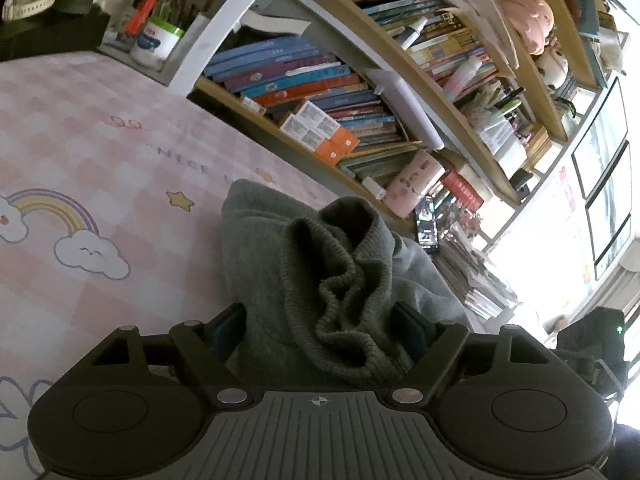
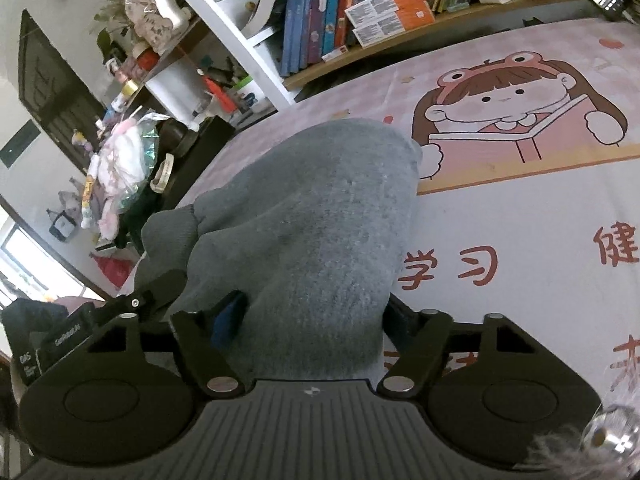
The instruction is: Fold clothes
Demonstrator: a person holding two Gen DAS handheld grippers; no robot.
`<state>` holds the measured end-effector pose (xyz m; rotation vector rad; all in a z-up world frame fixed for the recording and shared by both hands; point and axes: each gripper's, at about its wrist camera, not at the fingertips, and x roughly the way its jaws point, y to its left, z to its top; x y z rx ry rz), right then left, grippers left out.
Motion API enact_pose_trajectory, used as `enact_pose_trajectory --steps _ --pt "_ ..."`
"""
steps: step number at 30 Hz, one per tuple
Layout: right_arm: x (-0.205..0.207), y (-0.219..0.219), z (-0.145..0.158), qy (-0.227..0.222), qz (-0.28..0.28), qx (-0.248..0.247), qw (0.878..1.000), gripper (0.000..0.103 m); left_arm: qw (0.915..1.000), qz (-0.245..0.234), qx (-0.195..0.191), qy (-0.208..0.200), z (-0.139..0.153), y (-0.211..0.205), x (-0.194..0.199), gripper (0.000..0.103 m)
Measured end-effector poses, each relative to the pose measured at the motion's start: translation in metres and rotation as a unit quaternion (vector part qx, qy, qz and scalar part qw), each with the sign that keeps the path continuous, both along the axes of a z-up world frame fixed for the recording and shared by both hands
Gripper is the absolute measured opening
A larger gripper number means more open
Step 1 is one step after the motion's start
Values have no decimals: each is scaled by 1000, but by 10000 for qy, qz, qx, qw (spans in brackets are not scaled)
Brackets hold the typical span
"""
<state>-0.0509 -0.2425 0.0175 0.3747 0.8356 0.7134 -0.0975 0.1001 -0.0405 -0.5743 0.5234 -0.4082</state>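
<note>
Pink covering: a pale pink checked cloth [image 1: 120, 128] printed with rainbows, clouds and stars spreads over the worktop; in the right wrist view it carries a cartoon girl with a book [image 2: 516, 116] and red characters.
Shelves: a wooden bookshelf crammed with colourful books [image 1: 320, 92] stands right against the worktop's far edge.
Garment: a grey knitted sweater with a ribbed hem [image 1: 320, 264] is lifted off the cloth, held between both tools, its bulk hanging over the worktop's middle; the ribbed edge bunches in folds in the left wrist view, while the right wrist view shows a smooth, fleecy grey face [image 2: 312, 232].
Left tool: the left hand-held gripper [image 1: 320, 332] pinches the crumpled ribbed hem, fabric filling the space between its black fingers.
Right tool: the right hand-held gripper [image 2: 316, 320] is clamped on another part of the same sweater, cloth draping forward over its fingers.
Small items: a white tub with a green lid, full of pens [image 1: 154, 42], sits at the worktop's far left corner.
</note>
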Motion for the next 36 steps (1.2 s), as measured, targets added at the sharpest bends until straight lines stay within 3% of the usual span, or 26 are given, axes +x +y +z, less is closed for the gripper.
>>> enact_pose_trajectory --steps 1,5,8,18,30,36 --pt "-1 0 0 -31 23 -4 10000 60 10000 -9 2 -1 0 -1 0 79" --pt "-6 1 4 -317 112 -80 9994 51 9993 90 277 -217 11 -13 -6 59" --pt "-4 -1 9 -470 156 -132 9987 48 9989 79 346 -307 18 -17 -8 54" --pt "9 -8 26 -940 294 -294 9947 46 9985 -91 433 -308 32 -29 18 54" --pt "70 -15 34 -1066 271 -198 9937 46 9950 -244 874 -414 59 -49 72 55" --pt "102 -18 37 -1113 246 -169 9933 46 9940 -267 925 -515 59 -58 109 55"
